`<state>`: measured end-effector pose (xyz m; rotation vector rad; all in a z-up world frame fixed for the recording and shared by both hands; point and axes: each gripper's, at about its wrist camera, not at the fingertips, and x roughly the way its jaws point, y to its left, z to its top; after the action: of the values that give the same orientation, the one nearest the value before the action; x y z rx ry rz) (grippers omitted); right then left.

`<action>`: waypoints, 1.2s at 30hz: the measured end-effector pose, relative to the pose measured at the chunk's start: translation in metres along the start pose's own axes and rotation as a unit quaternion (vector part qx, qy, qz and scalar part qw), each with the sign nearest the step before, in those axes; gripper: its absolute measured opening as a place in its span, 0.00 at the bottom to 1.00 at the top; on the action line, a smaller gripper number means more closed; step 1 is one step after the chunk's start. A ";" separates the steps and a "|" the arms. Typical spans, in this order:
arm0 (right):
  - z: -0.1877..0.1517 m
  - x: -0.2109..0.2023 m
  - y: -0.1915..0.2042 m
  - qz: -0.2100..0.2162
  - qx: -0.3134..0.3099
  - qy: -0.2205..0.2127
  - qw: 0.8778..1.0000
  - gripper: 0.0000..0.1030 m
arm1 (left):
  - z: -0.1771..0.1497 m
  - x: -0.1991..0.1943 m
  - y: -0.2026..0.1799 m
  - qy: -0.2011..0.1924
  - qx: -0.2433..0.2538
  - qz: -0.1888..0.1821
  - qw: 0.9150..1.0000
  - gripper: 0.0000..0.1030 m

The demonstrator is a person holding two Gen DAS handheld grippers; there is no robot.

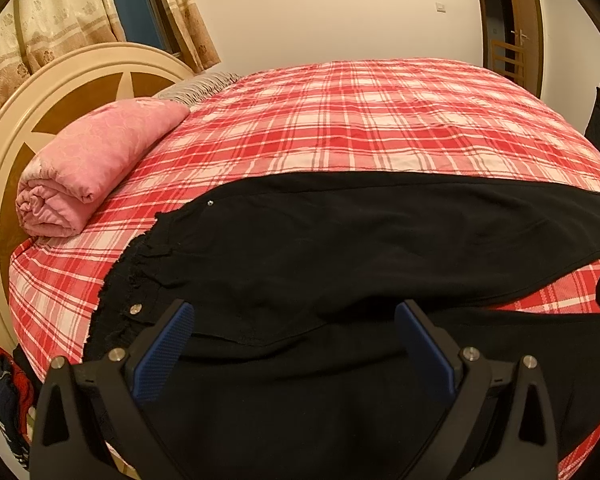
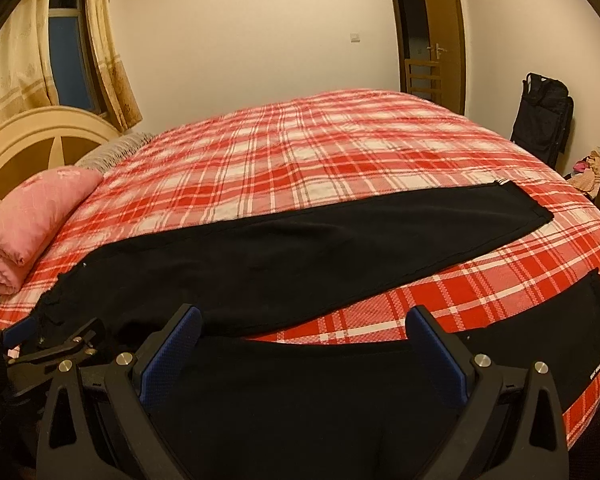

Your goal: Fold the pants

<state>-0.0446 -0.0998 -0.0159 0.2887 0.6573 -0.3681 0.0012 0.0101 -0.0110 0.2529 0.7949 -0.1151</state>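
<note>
Each tool, left tool (image 1: 294,326) and right tool (image 2: 304,330), has black angular arms, silver round screws, and blue textured pads (image 1: 162,354).

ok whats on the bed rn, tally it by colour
black: 1, the pants, spread flat with the legs apart
pink: 1, the rolled quilt by the headboard
grey-beige: 1, a fringed throw behind the quilt
total: 3, all lying on the red plaid sheet

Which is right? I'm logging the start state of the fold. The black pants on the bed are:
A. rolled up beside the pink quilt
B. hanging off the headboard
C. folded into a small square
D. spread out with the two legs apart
D: the black pants lie flat on the plaid bedspread, with red plaid showing between the far leg and the near leg.
</note>
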 end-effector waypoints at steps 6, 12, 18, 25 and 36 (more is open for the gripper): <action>0.013 0.032 0.002 0.013 -0.028 0.037 0.999 0.99 | 0.005 0.024 0.017 0.026 -0.011 -0.021 0.999 1.00; 0.064 0.091 0.023 0.064 -0.092 0.059 0.992 0.99 | 0.029 0.050 0.051 0.024 -0.013 0.030 0.999 1.00; 0.093 0.171 0.059 0.079 -0.197 0.098 0.972 0.98 | 0.059 0.096 0.080 0.035 -0.028 0.058 0.997 1.00; 0.096 0.232 0.073 0.116 -0.237 0.149 0.953 0.98 | 0.056 0.145 0.089 0.085 -0.064 0.043 0.993 1.00; 0.081 0.243 0.078 0.155 -0.289 0.147 0.933 0.44 | 0.050 0.168 0.092 0.082 -0.098 0.029 0.991 1.00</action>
<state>0.2093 -0.1182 -0.0992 -0.1226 0.9668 0.1854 0.1710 0.0846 -0.0817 0.1005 0.9546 0.0383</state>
